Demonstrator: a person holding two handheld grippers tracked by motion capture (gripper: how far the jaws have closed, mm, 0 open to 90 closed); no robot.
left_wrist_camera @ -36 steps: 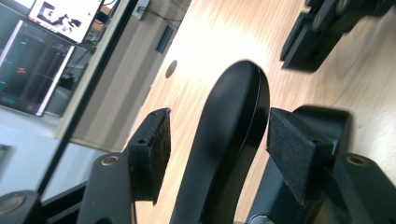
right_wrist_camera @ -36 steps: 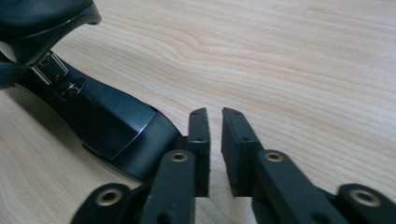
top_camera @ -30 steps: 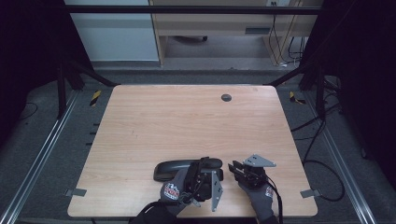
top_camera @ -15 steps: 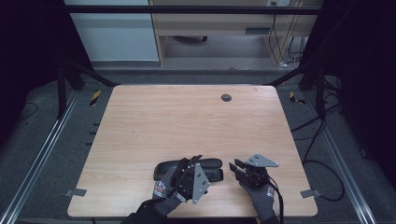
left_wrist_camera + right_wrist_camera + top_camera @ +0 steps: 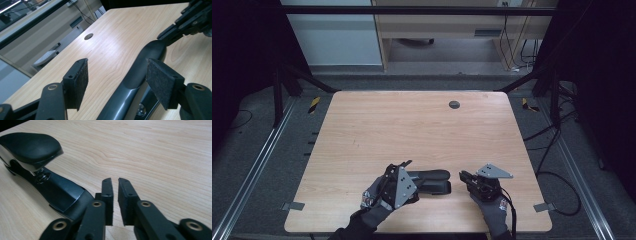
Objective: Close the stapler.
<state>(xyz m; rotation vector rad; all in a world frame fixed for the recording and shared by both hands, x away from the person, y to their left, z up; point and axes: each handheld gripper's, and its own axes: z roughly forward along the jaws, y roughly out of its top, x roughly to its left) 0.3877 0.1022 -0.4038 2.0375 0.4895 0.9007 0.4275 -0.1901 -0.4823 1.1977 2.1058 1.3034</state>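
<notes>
My left gripper (image 5: pixel 404 172) sits low centre-left of the high view, and it has slid left off the stapler (image 5: pixel 429 181) since a second ago, when it lay over the stapler's right half. Its jaws stand wide and have just opened a bit more; in the left gripper view the stapler's arm (image 5: pixel 135 77) runs up between the pads, nearer the right pad (image 5: pixel 162 85), with neither pressing, so I read that as a release. My right gripper (image 5: pixel 463 176) is bottom right of centre in the high view, same spot as before. Its jaws have just closed to a narrow slit with nothing in it; in the right gripper view (image 5: pixel 115 181) the stapler (image 5: pixel 45 180) lies to the left of them, base close beside the left jaw. So the stapler rests free on the table (image 5: pixel 412 125), near its front edge, between my two tools. Farther back, bare wood up to the grommet hole (image 5: pixel 454 104). My guess: the stapler's placed, or a regrip comes next.
</notes>
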